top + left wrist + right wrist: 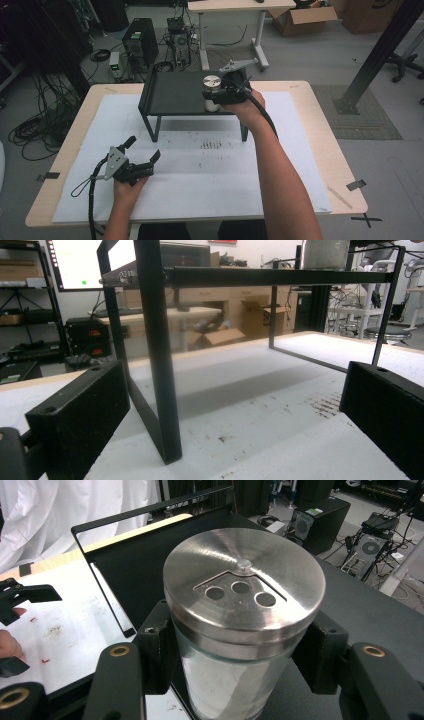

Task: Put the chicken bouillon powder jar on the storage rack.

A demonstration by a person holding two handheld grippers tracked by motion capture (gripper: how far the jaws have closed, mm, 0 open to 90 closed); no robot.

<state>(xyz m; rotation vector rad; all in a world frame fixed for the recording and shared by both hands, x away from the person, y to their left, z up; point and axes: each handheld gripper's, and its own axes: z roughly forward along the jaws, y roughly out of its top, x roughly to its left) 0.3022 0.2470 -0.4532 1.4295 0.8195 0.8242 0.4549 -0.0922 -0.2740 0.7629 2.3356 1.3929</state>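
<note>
The right gripper (235, 665) is clamping the glass shaker (240, 630) near the black shelf (175, 95) edge, risking tipping on release, while the left gripper (145, 150) is idling open.

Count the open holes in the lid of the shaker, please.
3, in a row under the lid's knob: left, middle, right. More may be hidden under the sliding cover.

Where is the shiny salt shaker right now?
The salt shaker stands on the right front part of the black shelf at the far middle of the table, clamped between the right gripper jaws.
</note>
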